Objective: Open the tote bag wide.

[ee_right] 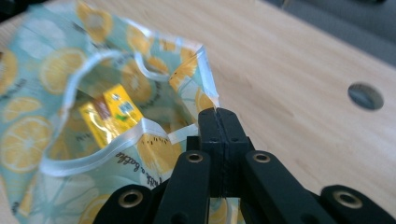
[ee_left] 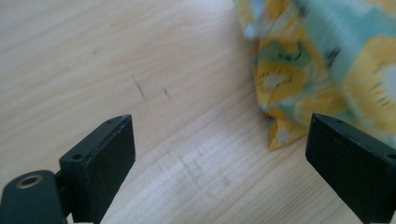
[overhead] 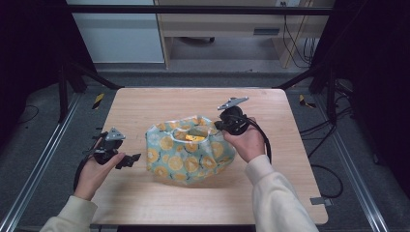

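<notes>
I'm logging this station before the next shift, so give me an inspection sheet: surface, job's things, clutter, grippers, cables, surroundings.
Surface: wooden table, light scuffs, a round hole in the top.
Job's things: lemon-print bag mid-table, mouth open; yellow packet inside.
Clutter: nothing seen.
Grippers: left gripper open, beside the bag's corner, holding nothing; right gripper shut on the bag's rim.
Cables: a black cable trails from the right gripper; more cables on the floor at right.
Surroundings: metal rails alongside, wooden desk behind, dark frame around.
</notes>
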### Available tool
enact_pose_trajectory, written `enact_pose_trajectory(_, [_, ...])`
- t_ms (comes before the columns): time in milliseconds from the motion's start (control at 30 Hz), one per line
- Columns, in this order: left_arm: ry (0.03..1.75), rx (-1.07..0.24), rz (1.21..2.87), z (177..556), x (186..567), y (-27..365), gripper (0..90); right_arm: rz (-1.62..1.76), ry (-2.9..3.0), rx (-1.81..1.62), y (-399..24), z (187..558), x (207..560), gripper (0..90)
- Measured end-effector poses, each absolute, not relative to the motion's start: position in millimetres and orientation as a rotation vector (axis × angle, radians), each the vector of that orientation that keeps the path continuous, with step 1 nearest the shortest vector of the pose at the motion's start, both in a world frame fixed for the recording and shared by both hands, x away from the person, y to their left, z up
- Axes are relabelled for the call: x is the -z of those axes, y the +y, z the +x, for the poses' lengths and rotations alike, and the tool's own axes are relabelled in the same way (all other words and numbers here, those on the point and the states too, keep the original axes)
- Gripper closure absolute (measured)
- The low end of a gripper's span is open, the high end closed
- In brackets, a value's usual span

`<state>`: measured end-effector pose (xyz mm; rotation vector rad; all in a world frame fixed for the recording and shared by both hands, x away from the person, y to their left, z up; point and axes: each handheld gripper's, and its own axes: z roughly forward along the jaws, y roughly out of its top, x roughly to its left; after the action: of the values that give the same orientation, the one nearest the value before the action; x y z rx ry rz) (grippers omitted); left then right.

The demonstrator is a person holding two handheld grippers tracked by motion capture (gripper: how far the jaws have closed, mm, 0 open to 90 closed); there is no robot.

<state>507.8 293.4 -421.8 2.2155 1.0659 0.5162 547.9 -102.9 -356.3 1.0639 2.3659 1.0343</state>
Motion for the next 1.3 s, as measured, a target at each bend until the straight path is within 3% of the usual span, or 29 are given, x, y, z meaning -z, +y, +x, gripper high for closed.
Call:
enact_pose_trajectory(367, [0.974, -0.473, 2.232, 535.5, 372.2, 268.9, 9.3, 0.919, 2.379, -1.119, -96.5, 522.6, 346.5, 90.0])
enact_pose_trajectory(733, [0.947, -0.414, 2.363, 569.5, 383.8, 228.1, 14.5, 0.922, 2.376, -1.133, -97.0, 525.5, 348.1, 89.7])
enact_pose_trajectory(800, [0.931, -0.401, 2.389, 574.3, 387.5, 220.7, 22.1, 0.923, 2.38, -1.133, -97.2, 525.5, 348.6, 89.7])
enact_pose_trajectory(833, [0.919, -0.394, 2.403, 575.5, 388.8, 217.9, 33.8, 0.922, 2.381, -1.133, -97.9, 525.5, 348.8, 89.7])
enact_pose_trajectory(867, [0.913, -0.395, 2.412, 576.1, 389.3, 216.4, 33.8, 0.922, 2.381, -1.133, -97.9, 525.5, 348.8, 89.7])
enact_pose_trajectory(1067, [0.87, -0.364, 2.45, 573.6, 393.2, 212.7, 76.0, 0.937, 2.367, -1.14, -104.0, 525.4, 349.9, 89.8])
enact_pose_trajectory(1167, [0.849, -0.375, 2.435, 569.0, 392.6, 214.7, 87.0, 0.947, 2.363, -1.142, -107.1, 524.9, 351.4, 89.8])
enact_pose_trajectory(1300, [0.844, -0.441, 2.387, 558.5, 382.7, 218.2, 88.2, 0.956, 2.345, -1.155, -113.5, 521.2, 349.5, 89.9])
